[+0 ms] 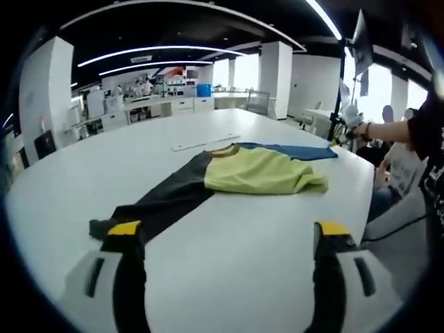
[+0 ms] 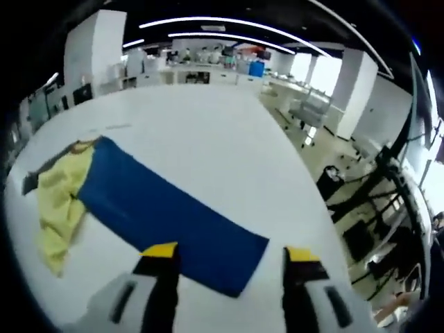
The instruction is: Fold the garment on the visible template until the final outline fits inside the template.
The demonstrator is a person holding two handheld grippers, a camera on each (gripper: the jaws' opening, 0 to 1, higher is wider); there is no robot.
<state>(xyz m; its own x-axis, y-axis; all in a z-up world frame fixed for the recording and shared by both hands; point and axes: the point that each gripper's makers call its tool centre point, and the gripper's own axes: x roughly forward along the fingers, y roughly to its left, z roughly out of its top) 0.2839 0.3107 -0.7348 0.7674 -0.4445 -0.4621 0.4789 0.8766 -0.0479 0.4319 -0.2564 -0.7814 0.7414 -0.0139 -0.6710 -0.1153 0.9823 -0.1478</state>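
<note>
On table, garment lies beyond left tool.

A large white table stretches away toward a bright open office. A long blue rectangular mat lies flat on it, running diagonally from the table's far left part toward its near edge. A yellow garment with a dark sleeve lies crumpled along the mat's left side, partly overlapping it, near the table's left edge. The right gripper rises from below, jaws spread apart with yellow tips, hovering over the mat's near corner, holding nothing.
</note>
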